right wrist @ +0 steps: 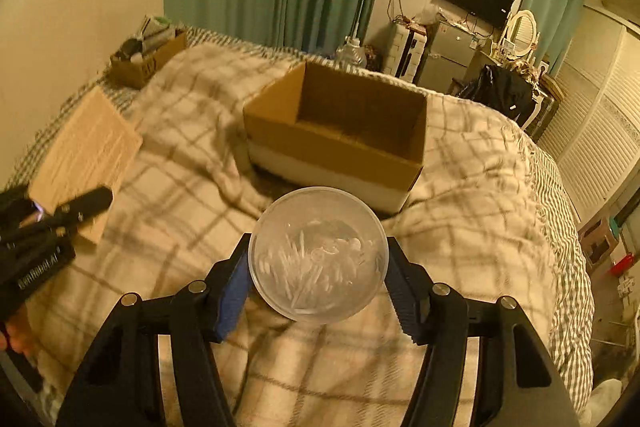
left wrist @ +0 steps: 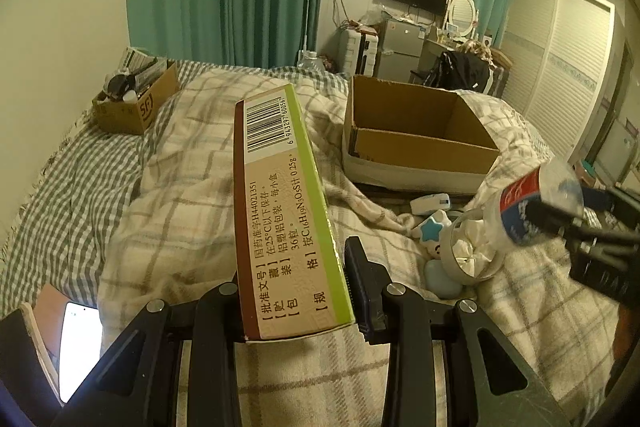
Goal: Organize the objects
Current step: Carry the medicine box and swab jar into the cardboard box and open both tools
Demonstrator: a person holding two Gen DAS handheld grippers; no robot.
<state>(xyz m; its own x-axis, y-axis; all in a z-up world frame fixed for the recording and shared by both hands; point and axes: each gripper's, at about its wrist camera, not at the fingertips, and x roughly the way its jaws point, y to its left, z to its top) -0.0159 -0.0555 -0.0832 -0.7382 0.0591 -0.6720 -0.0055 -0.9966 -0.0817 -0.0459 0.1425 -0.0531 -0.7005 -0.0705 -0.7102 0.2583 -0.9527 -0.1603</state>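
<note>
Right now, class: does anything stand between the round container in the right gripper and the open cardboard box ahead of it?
Nothing visible does. The clear cotton-swab container sits between the right gripper's pads, and only rumpled plaid blanket lies below the path to the open cardboard box, whose inside looks empty.

Medicine box [left wrist: 286, 219]: printed cardboard, smooth, slight sheen. Round tub [right wrist: 318, 254]: clear plastic, glossy lid. Open carton [right wrist: 340, 131] at 12 o'clock from tub: raw brown corrugated cardboard, matt. Blanket [right wrist: 460, 227]: soft checked cloth, rumpled. Board [right wrist: 84, 155] at 10 o'clock: pale wood, matt. Right gripper [right wrist: 318, 283]: black matt plastic, ridged blue pads, bright metal pins.
</note>
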